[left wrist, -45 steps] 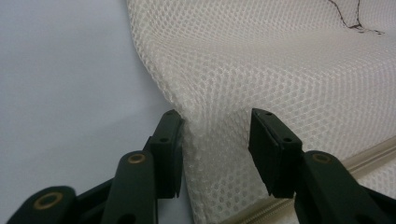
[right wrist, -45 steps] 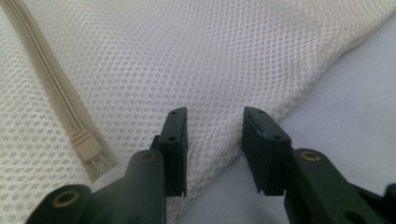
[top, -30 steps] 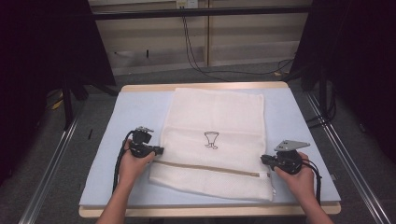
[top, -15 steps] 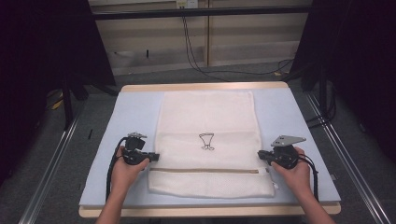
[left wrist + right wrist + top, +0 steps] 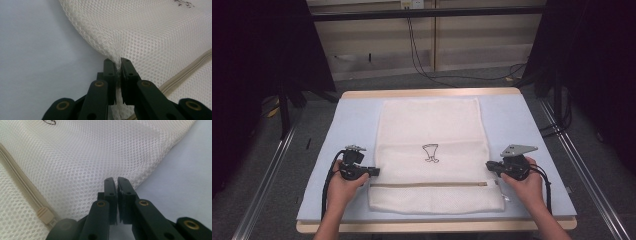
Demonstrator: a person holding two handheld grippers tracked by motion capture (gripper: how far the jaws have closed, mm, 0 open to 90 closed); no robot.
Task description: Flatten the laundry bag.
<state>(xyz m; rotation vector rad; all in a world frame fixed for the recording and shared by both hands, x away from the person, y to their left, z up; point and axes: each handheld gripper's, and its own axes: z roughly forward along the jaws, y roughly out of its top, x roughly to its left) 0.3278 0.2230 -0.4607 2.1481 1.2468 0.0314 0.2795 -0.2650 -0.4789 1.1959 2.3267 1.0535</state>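
High view: white mesh laundry bag (image 5: 430, 150) flat at desk (image 5: 357, 107) centre, long axis 12 to 6 o'clock, zipper (image 5: 427, 184) crosswise near 6. My left hand-held gripper (image 5: 373, 172) clamped on bag's 9 o'clock edge; my right hand-held gripper (image 5: 489, 166) clamped on 3 o'clock edge. Bag lies between both, equally near. Judgement: next move lifts both edges together.
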